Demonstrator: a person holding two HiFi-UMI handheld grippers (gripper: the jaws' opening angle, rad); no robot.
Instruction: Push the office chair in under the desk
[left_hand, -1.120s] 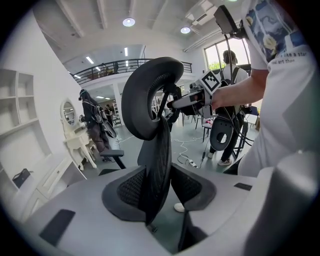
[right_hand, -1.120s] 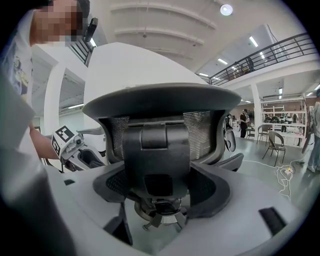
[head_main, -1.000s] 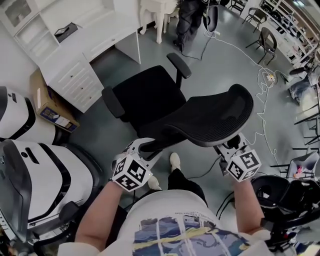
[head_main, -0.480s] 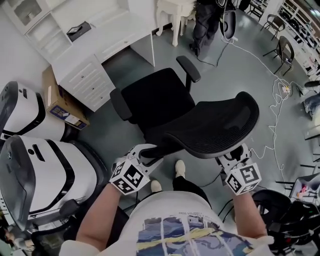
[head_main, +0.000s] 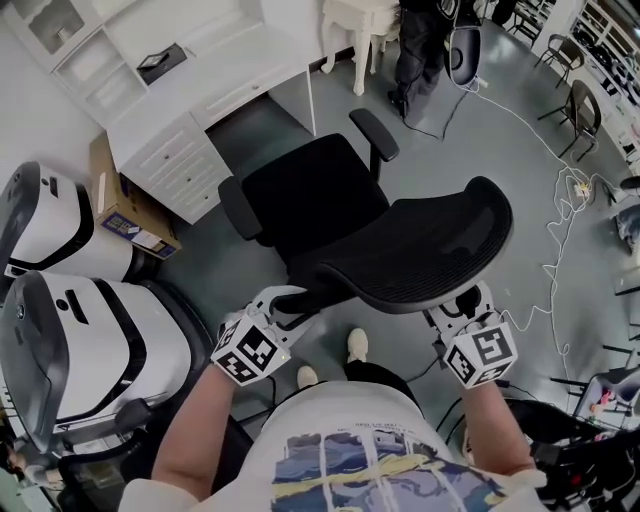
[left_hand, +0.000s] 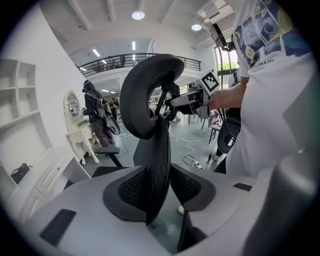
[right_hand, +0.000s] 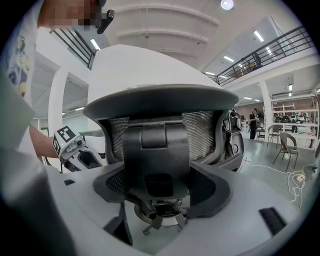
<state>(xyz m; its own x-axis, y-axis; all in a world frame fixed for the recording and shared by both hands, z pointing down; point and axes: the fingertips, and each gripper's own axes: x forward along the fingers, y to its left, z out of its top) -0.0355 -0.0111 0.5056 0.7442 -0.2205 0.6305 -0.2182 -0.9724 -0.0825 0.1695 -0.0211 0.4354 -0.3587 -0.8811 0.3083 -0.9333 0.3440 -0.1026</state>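
Clamped with left gripper and right gripper on the backrest of the black mesh office chair, directly behind it, facing the opening of the white desk

My left hand-held gripper is matt grey plastic with rough black pads; the office chair's backrest is matt black mesh, its seat black cloth; the desk looks smooth, painted white; the floor is slightly glossy grey.
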